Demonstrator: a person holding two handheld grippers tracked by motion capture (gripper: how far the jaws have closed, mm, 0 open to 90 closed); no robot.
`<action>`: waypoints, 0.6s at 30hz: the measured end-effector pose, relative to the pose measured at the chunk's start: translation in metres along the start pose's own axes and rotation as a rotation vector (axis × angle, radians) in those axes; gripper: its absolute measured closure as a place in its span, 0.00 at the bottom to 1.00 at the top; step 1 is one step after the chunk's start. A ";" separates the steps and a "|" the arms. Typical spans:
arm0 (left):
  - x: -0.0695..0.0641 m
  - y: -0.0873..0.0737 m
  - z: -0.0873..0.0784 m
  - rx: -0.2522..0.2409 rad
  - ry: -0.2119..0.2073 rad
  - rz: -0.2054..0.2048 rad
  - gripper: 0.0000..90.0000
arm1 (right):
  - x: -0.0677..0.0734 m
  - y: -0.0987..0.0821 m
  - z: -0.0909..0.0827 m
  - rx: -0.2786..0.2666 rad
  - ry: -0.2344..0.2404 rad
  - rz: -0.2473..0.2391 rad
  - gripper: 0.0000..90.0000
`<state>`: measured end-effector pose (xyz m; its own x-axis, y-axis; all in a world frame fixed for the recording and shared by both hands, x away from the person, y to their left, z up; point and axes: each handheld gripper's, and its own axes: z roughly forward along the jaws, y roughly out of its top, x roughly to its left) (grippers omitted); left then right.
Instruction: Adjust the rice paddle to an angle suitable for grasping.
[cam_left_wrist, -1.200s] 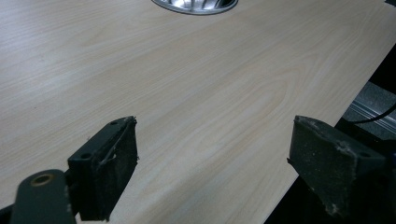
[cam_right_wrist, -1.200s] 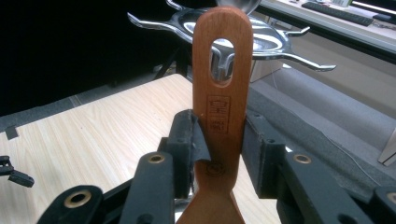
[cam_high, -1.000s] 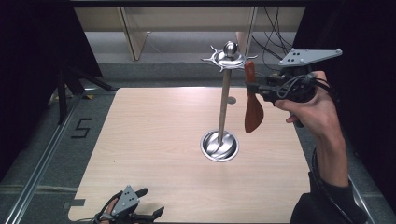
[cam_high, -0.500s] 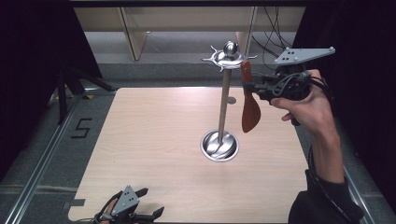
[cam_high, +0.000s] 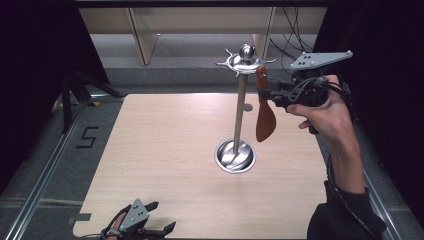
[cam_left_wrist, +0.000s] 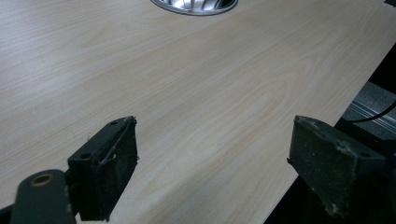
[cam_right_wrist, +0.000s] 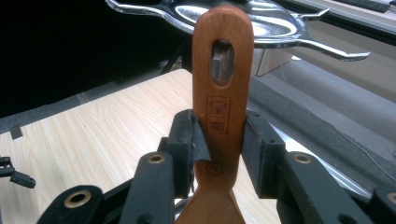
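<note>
Now right claw (cam_right_wrist: 219, 154) clamped on wooden spatula (cam_right_wrist: 223, 93) by stand hook (cam_right_wrist: 220, 63); left claw (cam_left_wrist: 224, 168) wide apart, empty.

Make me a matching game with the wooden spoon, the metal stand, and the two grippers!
Things:
1. wooden spatula
2. metal hook stand
3. left gripper
4. right gripper

States:
A. jaws wide open above the table's near edge
B. upright on a round base in the middle of the table
C. hanging blade-down, a hook showing through its handle slot
D. clamped on a wooden handle

Pairs: 1-C, 2-B, 3-A, 4-D
</note>
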<state>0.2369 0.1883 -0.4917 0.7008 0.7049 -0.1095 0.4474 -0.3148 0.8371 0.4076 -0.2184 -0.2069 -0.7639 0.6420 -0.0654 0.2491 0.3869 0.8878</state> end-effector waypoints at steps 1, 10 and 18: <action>0.000 0.000 0.000 0.001 -0.002 0.001 0.16 | 0.000 0.000 0.000 -0.001 -0.007 -0.005 0.75; -0.001 -0.001 0.001 -0.010 -0.001 -0.023 0.16 | 0.000 -0.004 0.001 -0.009 0.012 0.010 0.75; -0.001 -0.001 0.001 -0.011 0.002 -0.027 0.16 | -0.002 -0.007 0.004 -0.020 0.027 0.000 0.77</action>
<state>0.2363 0.1871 -0.4928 0.6874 0.7143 -0.1314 0.4604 -0.2887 0.8395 0.4098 -0.2201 -0.2150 -0.7796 0.6240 -0.0536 0.2371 0.3734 0.8969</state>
